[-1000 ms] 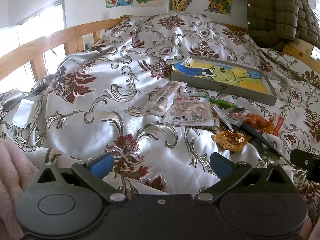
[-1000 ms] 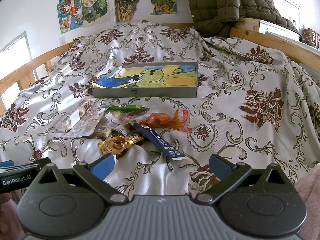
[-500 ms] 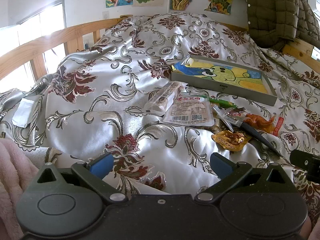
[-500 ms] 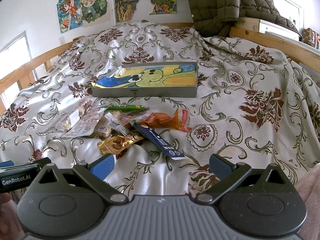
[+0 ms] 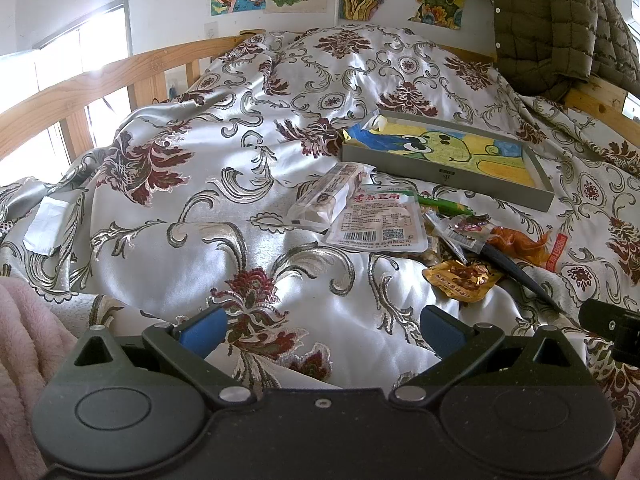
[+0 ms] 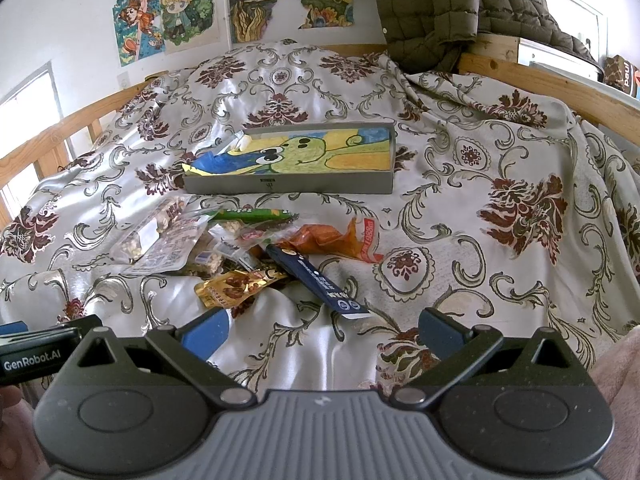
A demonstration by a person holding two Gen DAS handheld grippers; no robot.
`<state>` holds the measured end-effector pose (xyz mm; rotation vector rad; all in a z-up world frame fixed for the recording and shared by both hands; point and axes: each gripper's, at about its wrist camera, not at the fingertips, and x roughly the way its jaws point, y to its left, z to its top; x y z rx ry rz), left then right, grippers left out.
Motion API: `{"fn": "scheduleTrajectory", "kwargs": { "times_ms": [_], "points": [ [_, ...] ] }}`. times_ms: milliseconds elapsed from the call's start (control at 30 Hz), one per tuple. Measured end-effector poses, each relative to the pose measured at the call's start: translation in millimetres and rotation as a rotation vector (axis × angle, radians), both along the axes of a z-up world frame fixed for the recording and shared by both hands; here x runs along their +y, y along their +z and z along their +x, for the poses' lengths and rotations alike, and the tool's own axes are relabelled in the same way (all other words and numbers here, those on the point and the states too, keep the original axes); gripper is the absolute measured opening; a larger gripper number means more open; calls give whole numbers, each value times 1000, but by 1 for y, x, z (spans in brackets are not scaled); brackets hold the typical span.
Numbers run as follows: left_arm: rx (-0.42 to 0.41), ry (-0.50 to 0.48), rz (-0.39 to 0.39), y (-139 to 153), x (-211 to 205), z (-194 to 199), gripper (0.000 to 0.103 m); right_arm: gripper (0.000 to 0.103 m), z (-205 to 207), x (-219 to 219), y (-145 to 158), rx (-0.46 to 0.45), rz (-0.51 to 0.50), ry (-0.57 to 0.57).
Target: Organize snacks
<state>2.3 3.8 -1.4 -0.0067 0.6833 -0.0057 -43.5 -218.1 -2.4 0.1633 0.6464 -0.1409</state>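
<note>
A bed (image 6: 500, 152) covered in a floral satin spread carried all items. A shallow grey tray (image 6: 288, 182) lay across its middle, long axis running left to right in the right wrist view, with a cartoon drawing lining its floor; the far left corner of that lining was crumpled and hard to read.

The snack pile (image 6: 248, 248) sat just in front of the tray, between it and both tools. A white printed pouch (image 5: 378, 220) lay flat, barcode end toward the left camera. A clear packet (image 5: 326, 198) lay beside it, touching, long axis angled toward the tray. A dark blue stick pack (image 6: 320, 280) pointed diagonally toward the right tool. An orange wrapper (image 6: 332, 238), a green stick (image 6: 256, 214) lying parallel to the tray's front wall, and a gold packet (image 5: 460, 278) completed the visible set; smaller packets beneath were overlapped and could not be identified.

The left tool (image 5: 320, 330) and right tool (image 6: 320, 330) each hung over bare spread with jaws spread wide, holding nothing. The left tool's body was cut off at the right view's lower left edge.
</note>
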Motion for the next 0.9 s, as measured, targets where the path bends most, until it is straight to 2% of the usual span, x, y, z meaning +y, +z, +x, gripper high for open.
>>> {"fn": "scheduleTrajectory", "kwargs": {
  "times_ms": [600, 900],
  "points": [
    [2, 0, 1, 0, 0, 0, 102, 103, 0, 0, 1, 4, 3, -1],
    [15, -6, 7, -9, -5, 0, 102, 103, 3, -10, -2, 18, 45, 12]
  ]
}}
